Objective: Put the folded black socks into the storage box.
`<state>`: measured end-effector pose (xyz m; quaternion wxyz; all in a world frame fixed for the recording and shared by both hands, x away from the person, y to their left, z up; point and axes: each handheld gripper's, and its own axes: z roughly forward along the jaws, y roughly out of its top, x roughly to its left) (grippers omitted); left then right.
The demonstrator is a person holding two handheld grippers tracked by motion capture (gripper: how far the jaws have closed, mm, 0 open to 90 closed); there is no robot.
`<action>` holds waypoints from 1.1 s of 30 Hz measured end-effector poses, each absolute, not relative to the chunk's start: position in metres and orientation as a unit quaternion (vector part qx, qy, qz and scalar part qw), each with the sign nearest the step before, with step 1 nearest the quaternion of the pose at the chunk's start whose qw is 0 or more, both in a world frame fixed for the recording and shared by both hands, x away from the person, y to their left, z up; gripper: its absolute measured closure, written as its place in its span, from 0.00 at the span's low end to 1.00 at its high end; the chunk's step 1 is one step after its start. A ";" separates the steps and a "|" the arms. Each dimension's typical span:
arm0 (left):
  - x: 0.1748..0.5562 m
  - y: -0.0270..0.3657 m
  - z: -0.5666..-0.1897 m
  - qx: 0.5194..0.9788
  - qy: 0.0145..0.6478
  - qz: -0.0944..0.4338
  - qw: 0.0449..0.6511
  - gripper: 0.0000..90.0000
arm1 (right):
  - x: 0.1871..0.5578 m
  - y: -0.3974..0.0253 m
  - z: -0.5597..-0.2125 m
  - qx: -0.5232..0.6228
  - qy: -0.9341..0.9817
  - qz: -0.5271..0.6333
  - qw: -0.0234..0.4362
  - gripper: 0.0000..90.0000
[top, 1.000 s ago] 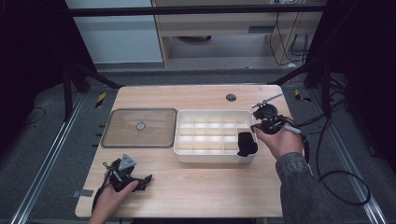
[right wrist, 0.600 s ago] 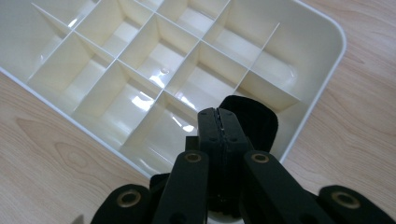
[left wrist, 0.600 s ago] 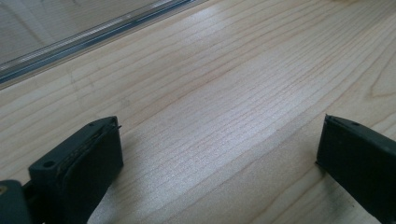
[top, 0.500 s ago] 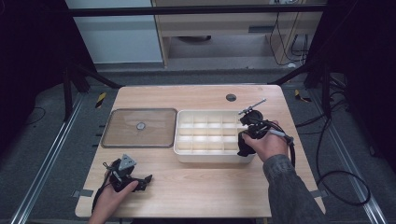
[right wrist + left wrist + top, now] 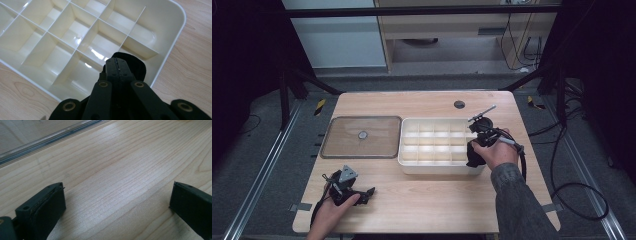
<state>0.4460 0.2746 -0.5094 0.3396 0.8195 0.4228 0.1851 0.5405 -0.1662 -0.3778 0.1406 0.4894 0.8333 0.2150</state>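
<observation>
Scene: a pale wooden tabletop (image 5: 427, 200) carrying a white compartment tray (image 5: 434, 148) and, to its left, a clear flat lid (image 5: 361, 136) lying apart from it.
Right hand-held gripper (image 5: 475, 153): held over the tray's near right corner; in the right gripper view its jaws are pressed together on a thin fold of a black soft item (image 5: 130, 65).
Black soft item: hangs from the closed jaws just above the corner compartment of the tray (image 5: 150, 15); whether its lower edge already touches the compartment floor cannot be told.
Left hand-held gripper (image 5: 348, 189): rests low near the front left of the tabletop, well apart from the tray; in the left gripper view its jaws stand wide apart with nothing between them, bare tabletop (image 5: 120, 170) beneath.
Tray contents: every compartment seen in the high view and the right gripper view appears unfilled.
Lid: off the tray, its edge (image 5: 50, 140) lying at the top of the left gripper view.
Work in hand, as judged: placing the black item into the corner compartment.
Done: the item is gripped and brought over the tray.
Left to do: lower it fully, let go, withdraw; closing the tray with the lid may follow, though that is only a guess.
Progress: late in the placing step, release not yet made.
</observation>
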 end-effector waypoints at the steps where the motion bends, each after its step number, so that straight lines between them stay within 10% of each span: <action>1: 0.446 0.275 -0.509 0.820 0.423 0.185 0.340 0.00 | 0.541 -0.167 -0.378 0.487 0.835 0.214 0.143 1.00; 33: 0.446 0.275 -0.509 0.822 0.422 0.185 0.337 0.00 | 0.539 -0.176 -0.407 0.499 0.830 0.207 0.141 1.00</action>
